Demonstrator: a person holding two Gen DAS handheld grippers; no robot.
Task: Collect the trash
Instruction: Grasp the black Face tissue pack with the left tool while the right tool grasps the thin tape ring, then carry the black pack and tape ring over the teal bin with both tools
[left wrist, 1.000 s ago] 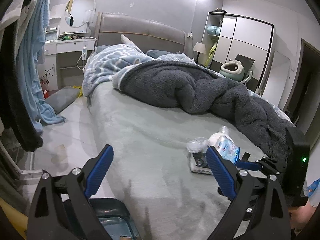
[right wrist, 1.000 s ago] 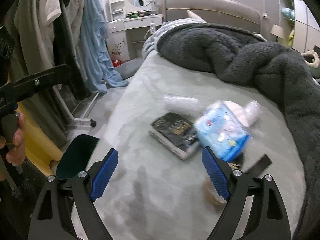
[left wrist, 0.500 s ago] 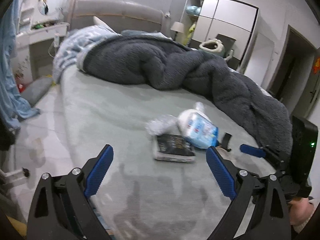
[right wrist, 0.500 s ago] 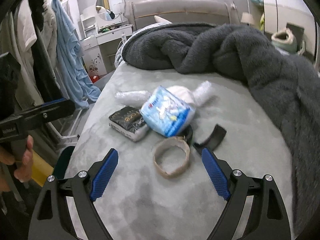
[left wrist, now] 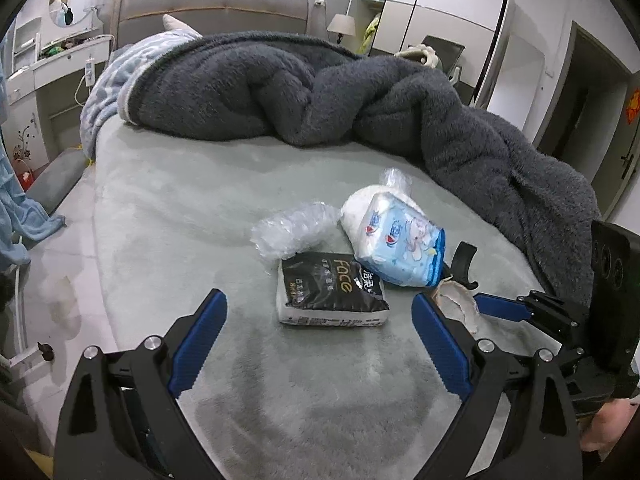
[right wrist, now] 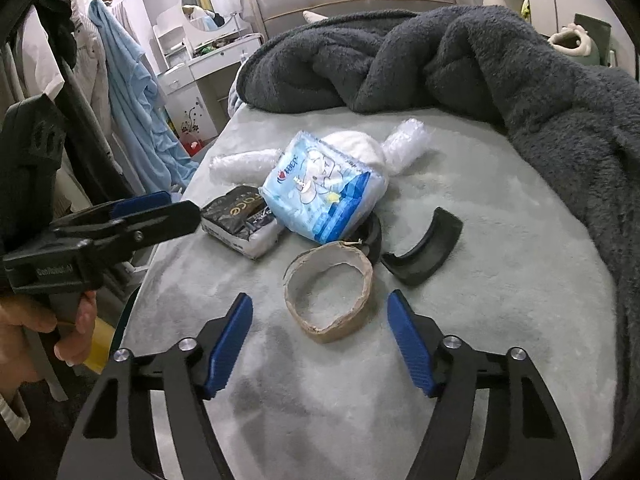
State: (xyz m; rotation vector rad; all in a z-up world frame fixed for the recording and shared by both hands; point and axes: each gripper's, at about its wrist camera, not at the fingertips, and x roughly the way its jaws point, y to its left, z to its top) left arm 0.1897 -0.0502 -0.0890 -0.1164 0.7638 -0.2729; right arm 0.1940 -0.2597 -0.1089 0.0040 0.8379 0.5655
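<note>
Trash lies in a heap on the grey bed sheet (left wrist: pixel 168 216): a black tissue pack (left wrist: pixel 332 296) (right wrist: pixel 236 224), a blue-and-white tissue pack (left wrist: pixel 400 248) (right wrist: pixel 320 192), crumpled clear plastic (left wrist: pixel 296 230) (right wrist: pixel 244 164), a cardboard tape ring (right wrist: pixel 332 330) and a black curved piece (right wrist: pixel 424 252). My left gripper (left wrist: pixel 318 300) is open, with the black pack just beyond its fingertips. My right gripper (right wrist: pixel 319 298) is closing. The tape ring lies between its fingertips, and the pads do not touch it.
A dark grey fleece blanket (left wrist: pixel 320 92) (right wrist: pixel 560 92) covers the far and right side of the bed. Clothes (right wrist: pixel 128 92) hang on a rack at the left. A hand (right wrist: pixel 48 328) holds the left gripper (right wrist: pixel 176 208) beside the bed's edge. A wardrobe (left wrist: pixel 440 12) stands behind.
Both grippers have come forward and down toward the trash heap. The right gripper's jaws have narrowed, and the tape ring now lies between its fingertips.
</note>
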